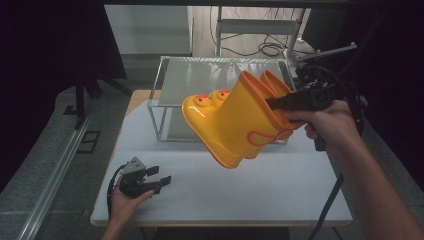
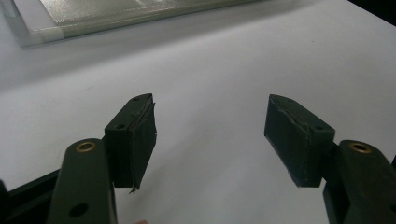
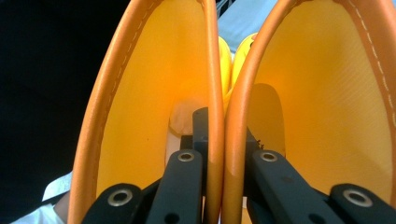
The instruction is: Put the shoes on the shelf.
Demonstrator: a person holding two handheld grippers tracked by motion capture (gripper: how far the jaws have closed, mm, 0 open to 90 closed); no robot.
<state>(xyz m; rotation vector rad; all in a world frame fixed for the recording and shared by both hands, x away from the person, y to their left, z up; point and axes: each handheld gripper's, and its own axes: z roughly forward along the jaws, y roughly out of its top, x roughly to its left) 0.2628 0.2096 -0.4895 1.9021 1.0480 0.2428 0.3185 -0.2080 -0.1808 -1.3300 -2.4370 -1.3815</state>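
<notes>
white table [image 1: 260, 192] bearing a glass shelf [image 1: 200, 75]; dark room around.

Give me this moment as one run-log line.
right gripper: shut on boots' two inner cuff walls, pair in air, tilted | left gripper: open, on table | rack: behind
</notes>
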